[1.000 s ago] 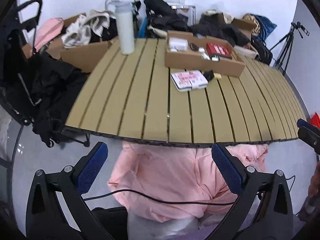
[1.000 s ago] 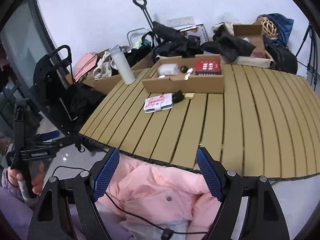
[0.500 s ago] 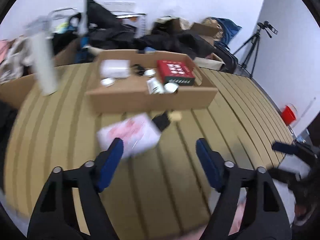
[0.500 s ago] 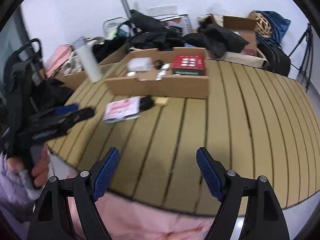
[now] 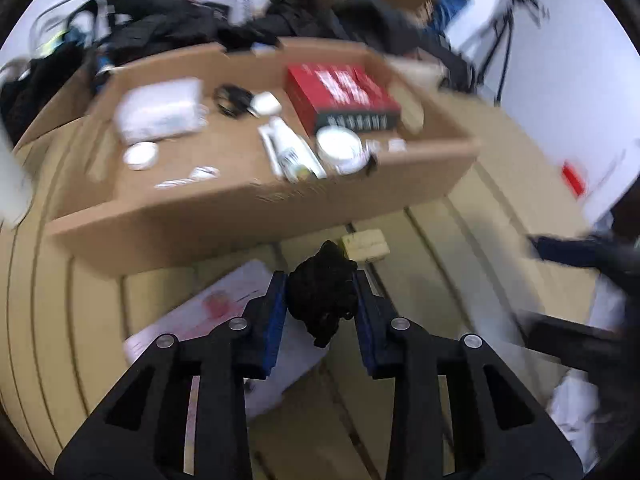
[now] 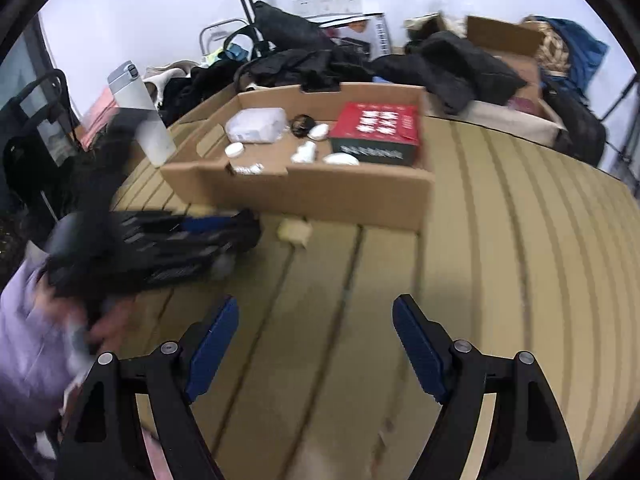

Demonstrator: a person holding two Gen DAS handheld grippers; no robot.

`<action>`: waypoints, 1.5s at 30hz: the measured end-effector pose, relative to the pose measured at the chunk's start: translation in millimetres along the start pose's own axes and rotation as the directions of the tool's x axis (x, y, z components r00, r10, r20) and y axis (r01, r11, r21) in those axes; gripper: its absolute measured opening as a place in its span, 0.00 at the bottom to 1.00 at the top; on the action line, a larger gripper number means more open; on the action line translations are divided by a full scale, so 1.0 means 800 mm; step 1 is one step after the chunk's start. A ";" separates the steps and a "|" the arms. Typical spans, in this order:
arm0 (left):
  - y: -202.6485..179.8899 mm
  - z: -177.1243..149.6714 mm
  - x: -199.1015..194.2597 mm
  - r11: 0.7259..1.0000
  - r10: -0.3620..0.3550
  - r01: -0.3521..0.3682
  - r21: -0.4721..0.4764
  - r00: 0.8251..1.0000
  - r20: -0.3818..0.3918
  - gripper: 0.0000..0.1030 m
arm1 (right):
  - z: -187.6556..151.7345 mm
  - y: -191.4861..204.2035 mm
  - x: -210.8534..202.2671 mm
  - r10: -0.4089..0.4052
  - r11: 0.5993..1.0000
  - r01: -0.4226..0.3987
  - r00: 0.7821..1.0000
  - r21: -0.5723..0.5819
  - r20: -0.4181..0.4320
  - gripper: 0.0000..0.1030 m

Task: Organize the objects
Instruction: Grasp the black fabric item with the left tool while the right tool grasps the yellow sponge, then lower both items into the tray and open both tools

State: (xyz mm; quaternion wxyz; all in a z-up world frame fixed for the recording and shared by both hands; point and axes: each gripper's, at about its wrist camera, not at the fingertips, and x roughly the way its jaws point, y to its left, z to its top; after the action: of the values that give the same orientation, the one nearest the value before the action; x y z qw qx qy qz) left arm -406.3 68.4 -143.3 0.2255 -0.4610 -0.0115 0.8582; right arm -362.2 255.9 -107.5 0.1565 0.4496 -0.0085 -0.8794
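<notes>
My left gripper (image 5: pixel 320 292) has its blue pads against both sides of a crumpled black object (image 5: pixel 322 290) lying on the slatted table, over a pink-and-white booklet (image 5: pixel 224 320). A small yellow block (image 5: pixel 365 245) lies just beyond; it also shows in the right wrist view (image 6: pixel 295 231). The cardboard tray (image 5: pixel 260 216) behind holds a red box (image 5: pixel 340 94), a white packet (image 5: pixel 158 110) and small white items. My right gripper (image 6: pixel 316 340) is open and empty above the table, in front of the tray (image 6: pixel 304 194). The left gripper appears blurred at the left of the right wrist view (image 6: pixel 192 236).
A white bottle (image 6: pixel 142 114) stands left of the tray. Dark clothes, bags and cardboard boxes (image 6: pixel 500 36) crowd the floor behind the table. A tripod (image 5: pixel 500 52) stands at the right. The table (image 6: pixel 520 240) stretches right of my right gripper.
My left gripper has moved forward over the table and closed around the black object. My right gripper has moved in over the table towards the tray, still open.
</notes>
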 end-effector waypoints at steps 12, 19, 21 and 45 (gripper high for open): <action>0.066 -0.072 -0.214 0.963 0.119 -0.058 -0.263 0.968 0.223 0.27 | 0.031 0.052 0.131 -0.234 0.972 0.234 0.972 -0.006 -0.002 0.37; 0.053 -0.120 -0.290 0.948 0.146 -0.059 -0.314 0.954 0.263 0.27 | -0.001 0.049 -0.004 -0.193 0.981 0.193 0.980 0.008 0.047 0.37; 0.040 -0.134 -0.305 0.951 0.157 -0.072 -0.301 0.951 0.267 0.27 | -0.027 0.043 -0.071 -0.193 0.981 0.193 0.980 -0.004 0.049 0.37; 0.052 -0.018 -0.228 0.930 -0.108 0.177 -0.322 0.969 0.221 0.27 | 0.024 0.066 -0.139 -0.014 0.999 0.019 0.989 -0.034 0.150 0.37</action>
State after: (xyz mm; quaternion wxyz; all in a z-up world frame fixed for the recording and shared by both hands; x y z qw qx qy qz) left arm -324.5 -44.1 -17.5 0.2023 -0.4026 -0.2153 0.8664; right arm -302.4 234.8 -0.1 0.1561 0.3794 -0.0012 -0.9120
